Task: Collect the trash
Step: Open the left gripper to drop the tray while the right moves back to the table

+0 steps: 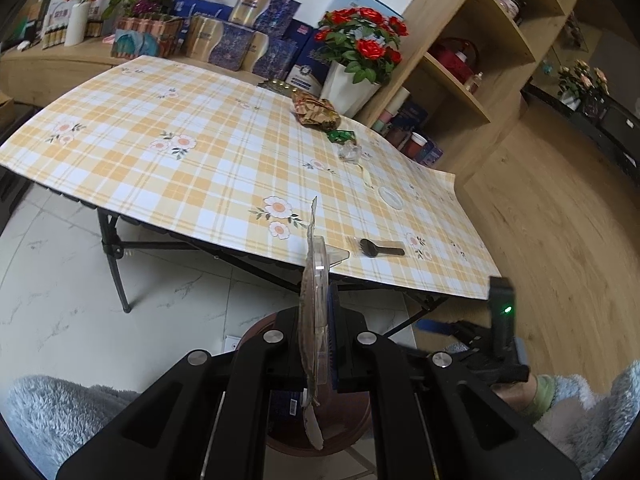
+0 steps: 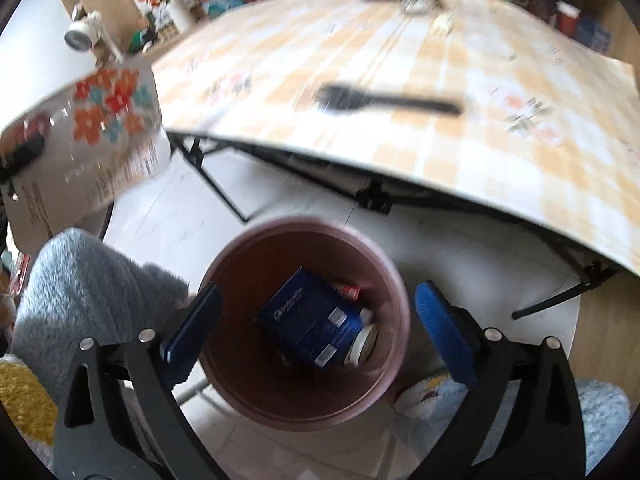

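My left gripper is shut on a flat clear plastic package, seen edge-on and upright above the brown bin. In the right wrist view the same package shows a floral printed card at the far left. My right gripper is open and empty, its blue pads spread directly over the bin. Inside the bin lie a blue box and a white cup-like item. A black plastic fork in a clear wrapper lies near the table's front edge.
The yellow checked table also holds a round clear lid, a crumpled clear wrapper, a green wrapper and a crumpled brown paper bag. A vase of red roses and shelves stand behind. Fluffy grey sleeves flank the bin.
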`<state>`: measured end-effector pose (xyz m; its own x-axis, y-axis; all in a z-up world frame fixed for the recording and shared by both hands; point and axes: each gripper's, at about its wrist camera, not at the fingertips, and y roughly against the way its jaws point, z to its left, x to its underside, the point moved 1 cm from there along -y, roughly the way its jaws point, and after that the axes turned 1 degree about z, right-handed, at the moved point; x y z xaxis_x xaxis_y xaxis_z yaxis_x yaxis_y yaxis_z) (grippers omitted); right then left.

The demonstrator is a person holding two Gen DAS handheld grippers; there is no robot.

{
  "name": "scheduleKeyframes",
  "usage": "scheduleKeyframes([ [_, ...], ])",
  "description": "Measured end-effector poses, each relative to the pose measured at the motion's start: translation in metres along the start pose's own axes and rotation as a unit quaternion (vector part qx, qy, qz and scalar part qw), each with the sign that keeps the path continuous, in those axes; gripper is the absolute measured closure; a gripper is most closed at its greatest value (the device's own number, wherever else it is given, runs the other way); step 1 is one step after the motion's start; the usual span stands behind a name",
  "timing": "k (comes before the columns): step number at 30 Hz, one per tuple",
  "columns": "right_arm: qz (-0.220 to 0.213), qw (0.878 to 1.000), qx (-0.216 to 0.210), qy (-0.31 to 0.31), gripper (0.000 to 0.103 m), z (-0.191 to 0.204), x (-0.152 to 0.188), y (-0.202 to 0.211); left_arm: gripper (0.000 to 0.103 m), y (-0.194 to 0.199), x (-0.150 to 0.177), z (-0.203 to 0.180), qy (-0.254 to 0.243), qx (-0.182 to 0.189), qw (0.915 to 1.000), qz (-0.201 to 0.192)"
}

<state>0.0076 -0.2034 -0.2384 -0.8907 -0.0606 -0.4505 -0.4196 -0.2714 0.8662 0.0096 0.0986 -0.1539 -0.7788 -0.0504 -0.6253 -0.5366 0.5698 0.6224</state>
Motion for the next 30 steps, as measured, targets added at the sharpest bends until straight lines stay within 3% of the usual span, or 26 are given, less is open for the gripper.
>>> scheduleKeyframes([
  [6,-0.101,0.992,0.065,-0.031,0.006,-0.021,0.001,0.039,0.096,-0.012,0.006,-0.018,-0.053,0.018,0.9982,0.021],
  [12,-0.167,0.974,0.115,-0.097,0.006,-0.047,0.007,0.06,0.096,-0.042,0.016,-0.04,-0.142,0.041,0.9871,0.062],
  [16,-0.168,0.969,0.132,-0.125,0.006,-0.058,0.007,0.058,0.096,-0.069,0.022,-0.042,-0.154,0.054,0.9821,0.093],
  [23,-0.153,0.97,0.14,-0.123,0.006,-0.056,0.01,0.051,0.096,-0.107,0.048,-0.049,-0.17,0.08,0.9699,0.154],
  [30,-0.143,0.972,0.14,-0.119,0.006,-0.053,0.01,0.046,0.096,-0.129,0.068,-0.034,-0.144,0.067,0.9681,0.194],
])
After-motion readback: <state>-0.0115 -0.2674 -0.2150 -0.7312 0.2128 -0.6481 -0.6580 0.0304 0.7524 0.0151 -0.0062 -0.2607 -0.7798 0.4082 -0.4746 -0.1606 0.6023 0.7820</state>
